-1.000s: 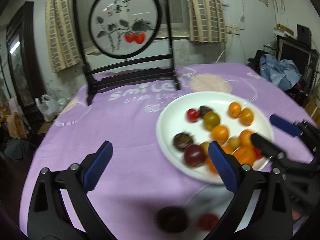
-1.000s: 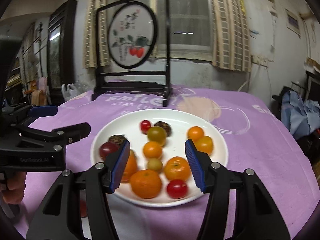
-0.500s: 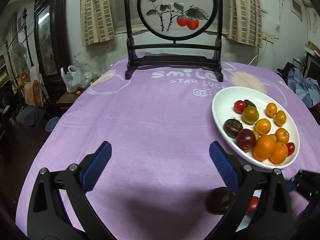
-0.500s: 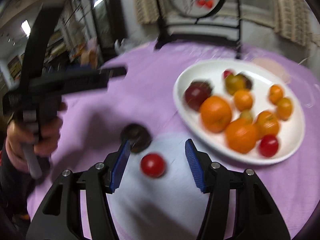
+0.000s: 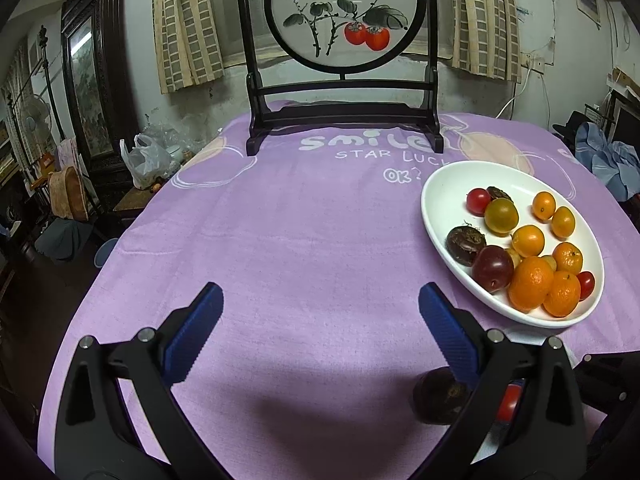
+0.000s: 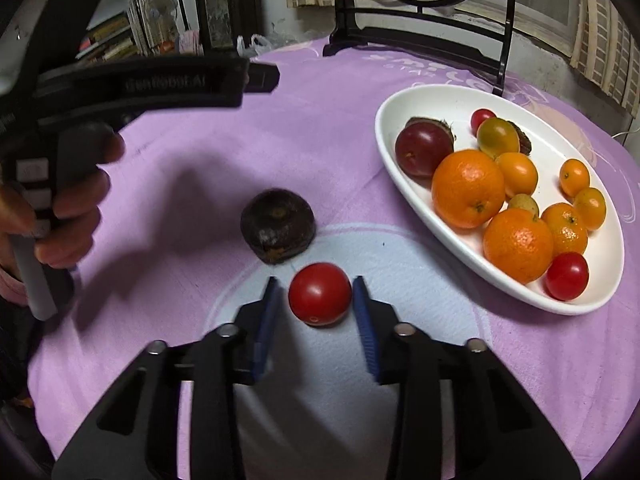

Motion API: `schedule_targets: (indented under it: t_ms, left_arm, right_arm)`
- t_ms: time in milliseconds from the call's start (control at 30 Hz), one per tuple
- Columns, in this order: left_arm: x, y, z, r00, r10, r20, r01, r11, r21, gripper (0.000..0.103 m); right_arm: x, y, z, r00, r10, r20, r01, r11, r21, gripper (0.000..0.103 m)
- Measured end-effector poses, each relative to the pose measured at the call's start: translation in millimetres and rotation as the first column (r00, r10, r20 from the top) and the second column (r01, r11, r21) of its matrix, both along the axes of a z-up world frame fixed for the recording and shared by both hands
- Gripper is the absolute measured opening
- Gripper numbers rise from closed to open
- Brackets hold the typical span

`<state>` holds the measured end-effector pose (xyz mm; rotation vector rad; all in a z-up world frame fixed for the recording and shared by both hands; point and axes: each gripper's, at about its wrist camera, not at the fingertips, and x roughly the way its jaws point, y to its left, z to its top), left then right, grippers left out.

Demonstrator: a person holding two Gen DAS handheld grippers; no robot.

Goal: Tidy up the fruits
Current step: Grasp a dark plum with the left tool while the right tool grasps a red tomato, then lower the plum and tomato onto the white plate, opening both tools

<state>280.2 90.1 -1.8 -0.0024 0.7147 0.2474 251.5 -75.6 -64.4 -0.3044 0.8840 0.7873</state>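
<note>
A white oval plate [image 6: 448,100] on the purple cloth holds several oranges, small tomatoes and dark fruits; it also shows in the left wrist view [image 5: 448,184]. A red cherry tomato [image 6: 320,294] lies on the cloth between the fingers of my right gripper [image 6: 316,292], which stand close on both sides with small gaps. A dark brown fruit [image 6: 278,224] lies just beyond it. My left gripper [image 5: 320,312] is wide open and empty above the cloth, with the dark fruit [image 5: 438,398] low beside its right finger.
A black-framed round painted screen [image 5: 344,12] stands at the table's far edge. The left gripper's body and the hand holding it [image 6: 68,184] hang at the left of the right wrist view. Clutter and furniture stand beyond the table's left edge.
My right gripper has dropped from over the plate to the red tomato on the cloth and narrowed around it. My left gripper has swung left, away from the plate.
</note>
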Motion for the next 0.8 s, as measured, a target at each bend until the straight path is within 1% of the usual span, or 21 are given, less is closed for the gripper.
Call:
schedule_targets:
  t_ms: [67,133,200,267,300,367,433,533,600,667,800]
  left_arm:
    - [0.2,-0.7,-0.5,1.0,0.001,-0.002,-0.001,1.0,-0.003,0.1]
    - [1.0,-1.4,-2.4,1.0,-0.011,-0.014,0.011,1.0,-0.014,0.1]
    - [3.2,-5.8,-8.5,0.996,-0.077,-0.053,0.074,0.996,-0.059,0.1]
    - [4.8,-16.2,-17.6,0.978,-0.184,-0.1,0.173,0.979,-0.111,0.1]
    - [5.0,-22.3,-20.6,0.968,-0.223,-0.112,0.21,0.971,-0.115,0.1]
    - [2.6,-35.9,-26.5,0.95,-0.285,-0.129,0.274,0.957,-0.096,0.099]
    - [-2.3,-51.7,-30.5,0.926,-0.35,-0.138,0.345,0.937,-0.064,0.099]
    - [-9.2,-70.8,-36.6,0.898,-0.412,-0.154,0.414,0.91,-0.02,0.093]
    - [-10.7,-76.5,-42.5,0.886,-0.429,-0.176,0.435,0.9,0.0,0.088]
    - [-10.8,-78.2,-46.4,0.88,-0.433,-0.195,0.443,0.896,0.01,0.085]
    - [-9.6,-76.6,-51.5,0.872,-0.439,-0.218,0.449,0.893,-0.002,0.076]
  right_arm:
    - [0.9,-5.1,3.6,1.0,-0.011,-0.005,0.011,1.0,0.022,0.03]
    - [3.3,-14.7,12.3,0.999,-0.039,0.004,0.039,0.997,0.068,0.03]
    - [10.5,-33.0,25.5,0.996,-0.094,0.001,0.093,0.983,0.158,0.03]
    - [16.1,-50.5,35.4,0.99,-0.143,-0.016,0.143,0.963,0.23,0.03]
    - [19.8,-63.0,40.6,0.983,-0.18,-0.026,0.18,0.946,0.271,0.03]
    - [23.1,-77.0,46.0,0.974,-0.224,-0.027,0.221,0.927,0.302,0.03]
    - [26.8,-87.1,48.6,0.966,-0.256,-0.034,0.253,0.913,0.321,0.03]
    - [31.3,-96.5,47.1,0.957,-0.284,-0.064,0.289,0.898,0.332,0.03]
    - [29.0,-97.1,47.1,0.955,-0.289,-0.064,0.294,0.898,0.328,0.03]
    - [28.8,-95.3,46.5,0.956,-0.286,-0.063,0.29,0.899,0.329,0.03]
    - [28.8,-93.7,47.5,0.957,-0.284,-0.055,0.286,0.903,0.322,0.03]
